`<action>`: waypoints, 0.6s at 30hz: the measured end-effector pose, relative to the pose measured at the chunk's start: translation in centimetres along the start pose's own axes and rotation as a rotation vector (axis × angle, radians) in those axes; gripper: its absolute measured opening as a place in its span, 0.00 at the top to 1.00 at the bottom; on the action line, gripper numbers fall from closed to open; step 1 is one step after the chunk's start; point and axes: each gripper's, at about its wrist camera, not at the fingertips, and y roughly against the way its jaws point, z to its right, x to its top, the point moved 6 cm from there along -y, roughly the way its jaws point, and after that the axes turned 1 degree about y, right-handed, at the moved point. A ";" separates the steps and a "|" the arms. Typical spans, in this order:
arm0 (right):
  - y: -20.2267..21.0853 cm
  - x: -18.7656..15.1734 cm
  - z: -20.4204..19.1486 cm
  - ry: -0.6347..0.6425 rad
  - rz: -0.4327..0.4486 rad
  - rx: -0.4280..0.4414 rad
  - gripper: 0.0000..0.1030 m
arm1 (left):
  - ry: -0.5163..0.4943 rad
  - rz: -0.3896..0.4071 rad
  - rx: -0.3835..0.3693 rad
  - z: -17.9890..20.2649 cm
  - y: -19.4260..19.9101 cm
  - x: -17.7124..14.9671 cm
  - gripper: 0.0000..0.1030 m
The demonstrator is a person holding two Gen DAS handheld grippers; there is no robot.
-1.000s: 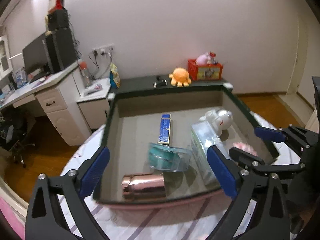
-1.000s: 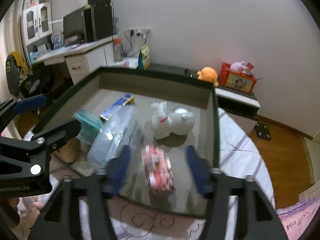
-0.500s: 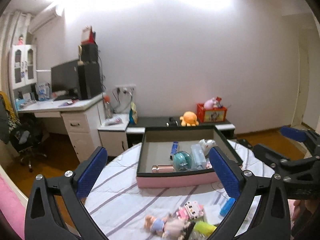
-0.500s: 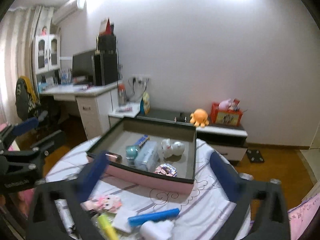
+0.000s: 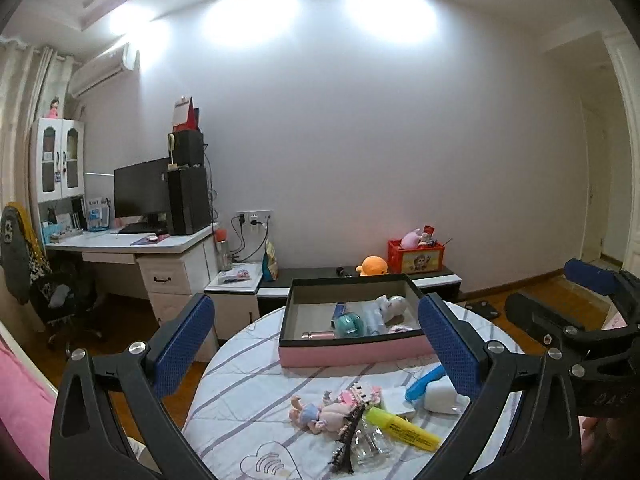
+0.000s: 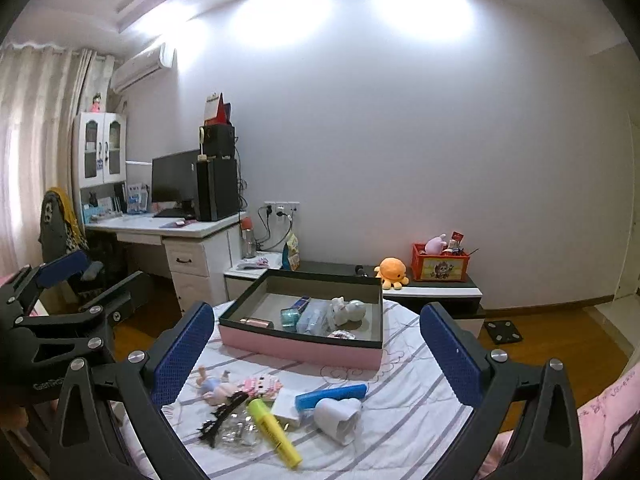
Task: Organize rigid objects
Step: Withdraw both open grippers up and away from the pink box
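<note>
A pink box with a dark rim (image 5: 352, 351) (image 6: 296, 346) stands on the round striped table and holds several items, among them a rose metal tube (image 5: 318, 335), a teal container (image 5: 350, 324) and a white figurine (image 5: 390, 305). Loose near the front lie a small doll (image 5: 316, 414) (image 6: 214, 388), a yellow highlighter (image 5: 402, 428) (image 6: 274, 432), a blue bar (image 6: 331, 395), a white cup-like piece (image 6: 338, 414) and a black hair clip (image 5: 346, 440). My left gripper (image 5: 316, 344) and right gripper (image 6: 316, 348) are both open and empty, held back above the table's near side.
A white desk with a monitor (image 5: 140, 196) and a chair (image 5: 24, 248) stand at the left. A low dark cabinet behind the table carries an orange plush (image 5: 372, 266) and a red crate (image 5: 416, 256). Pink bedding (image 6: 604, 412) borders the right.
Both grippers have pulled far back and up from inside the box, so the whole table and the room now show. Both stay open and empty.
</note>
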 end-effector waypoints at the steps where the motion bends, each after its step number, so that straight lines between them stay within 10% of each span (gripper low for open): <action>1: 0.2 0.0 0.0 -0.006 0.003 0.001 0.00 | 0.001 0.005 -0.001 0.0 0.3 0.1 0.00; 18: 2.1 -0.4 -0.1 -0.019 0.020 -0.001 0.00 | -0.007 0.025 0.009 0.3 1.9 0.1 0.00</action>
